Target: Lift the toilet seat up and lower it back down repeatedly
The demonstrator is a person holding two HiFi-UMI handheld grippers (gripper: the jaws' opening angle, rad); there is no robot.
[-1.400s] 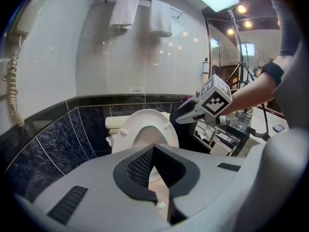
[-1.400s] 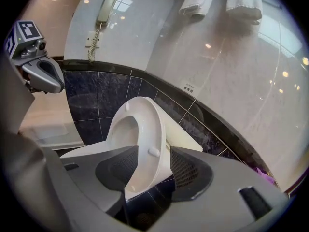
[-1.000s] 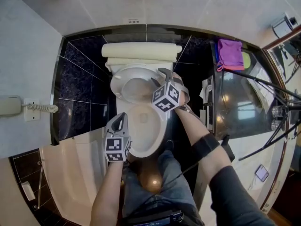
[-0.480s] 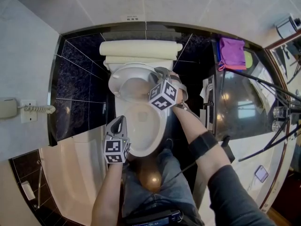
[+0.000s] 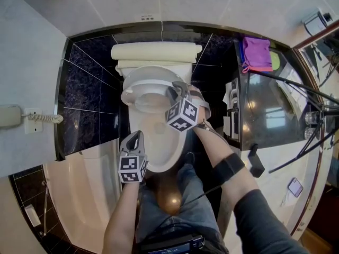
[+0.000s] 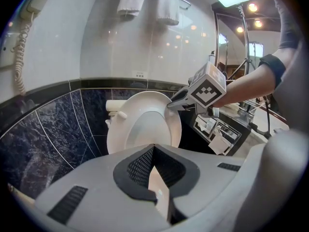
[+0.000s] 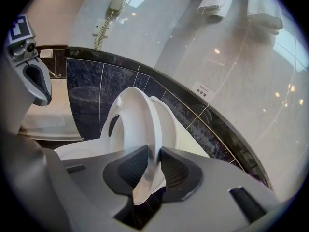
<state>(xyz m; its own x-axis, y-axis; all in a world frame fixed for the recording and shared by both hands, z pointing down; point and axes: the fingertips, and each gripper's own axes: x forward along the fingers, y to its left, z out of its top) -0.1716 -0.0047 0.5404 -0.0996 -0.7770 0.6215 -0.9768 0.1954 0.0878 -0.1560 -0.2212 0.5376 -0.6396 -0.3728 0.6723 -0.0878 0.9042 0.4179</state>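
Note:
The white toilet seat [image 5: 139,86] stands tilted up over the bowl [image 5: 165,144], a little forward of the raised lid [image 7: 170,124]. My right gripper [image 5: 176,90] is shut on the seat's right rim. In the right gripper view the seat's edge [image 7: 130,115] runs between the pads of the right gripper [image 7: 153,161], which press on it from both sides. My left gripper [image 5: 136,135] hovers by the bowl's front left rim, holding nothing. Its tips meet in the left gripper view, where this left gripper [image 6: 154,151] faces the seat [image 6: 145,124].
The cistern [image 5: 156,52] stands against the dark tiled wall. A paper holder [image 5: 232,112] and a counter with a purple cloth [image 5: 257,54] lie to the right. To the left are a bathtub [image 5: 79,194] and a wall phone [image 5: 10,116]. The person's legs are before the bowl.
The right gripper has closed on the seat's rim and drawn it forward, away from the lid. The left gripper has drifted slightly nearer the person.

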